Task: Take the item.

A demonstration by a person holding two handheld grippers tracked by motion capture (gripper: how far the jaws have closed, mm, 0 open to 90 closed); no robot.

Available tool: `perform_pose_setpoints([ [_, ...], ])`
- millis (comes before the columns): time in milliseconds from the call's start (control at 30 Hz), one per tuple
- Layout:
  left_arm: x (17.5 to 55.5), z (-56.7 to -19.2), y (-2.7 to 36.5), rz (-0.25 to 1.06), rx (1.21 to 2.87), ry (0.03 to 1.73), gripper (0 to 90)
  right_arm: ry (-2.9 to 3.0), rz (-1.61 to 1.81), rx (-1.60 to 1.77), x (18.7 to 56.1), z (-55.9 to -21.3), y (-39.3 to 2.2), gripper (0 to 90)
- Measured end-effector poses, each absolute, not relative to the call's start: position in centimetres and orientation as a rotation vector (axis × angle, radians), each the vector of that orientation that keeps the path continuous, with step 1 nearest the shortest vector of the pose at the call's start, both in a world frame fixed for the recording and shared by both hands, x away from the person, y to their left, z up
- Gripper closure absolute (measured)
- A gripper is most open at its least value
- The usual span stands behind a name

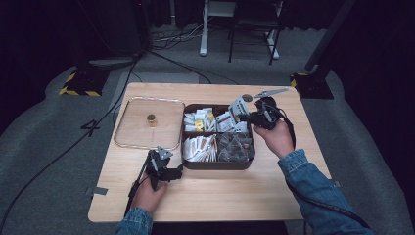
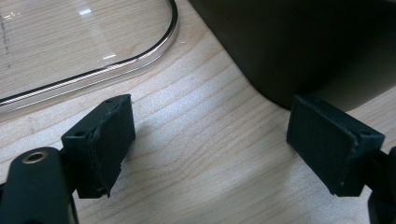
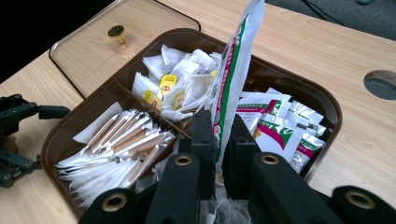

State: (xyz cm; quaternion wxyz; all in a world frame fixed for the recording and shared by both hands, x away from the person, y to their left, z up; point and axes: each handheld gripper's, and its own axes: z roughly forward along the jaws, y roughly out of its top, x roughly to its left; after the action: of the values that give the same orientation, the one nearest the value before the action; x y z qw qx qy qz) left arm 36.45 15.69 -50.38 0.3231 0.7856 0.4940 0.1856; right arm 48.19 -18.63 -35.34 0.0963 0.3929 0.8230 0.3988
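Sachet (image 3: 232,74) clamped upright in right gripper (image 3: 220,140) above box (image 3: 332,108); left gripper (image 2: 210,140) held wide open, empty. Step judged: removal; placement next.

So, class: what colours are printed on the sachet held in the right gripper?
White sachet with green and red print, clearest in the right gripper view.

Wooden table (image 1: 220,196) sat on grey carpet (image 1: 39,147), with a round cable hole (image 3: 380,84) near its far right edge and a strip of grey tape (image 1: 98,191) at the near left edge. Black cables (image 1: 73,142) ran across the floor on the left, past a stand base with yellow-black hazard striping (image 1: 78,85); a second striped base (image 1: 313,83) sat off the far right corner. White and black frame legs (image 1: 240,29) stood farther back.
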Motion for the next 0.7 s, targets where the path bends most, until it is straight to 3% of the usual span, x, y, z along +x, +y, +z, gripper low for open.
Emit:
perform_pose_setpoints([
  [700, 36.4, -50.4, 15.7, 0.487, 2.062, 1.296, 15.9, 2.330, 1.291, 1.222, 43.9, -35.2, -24.6, 84.5],
])
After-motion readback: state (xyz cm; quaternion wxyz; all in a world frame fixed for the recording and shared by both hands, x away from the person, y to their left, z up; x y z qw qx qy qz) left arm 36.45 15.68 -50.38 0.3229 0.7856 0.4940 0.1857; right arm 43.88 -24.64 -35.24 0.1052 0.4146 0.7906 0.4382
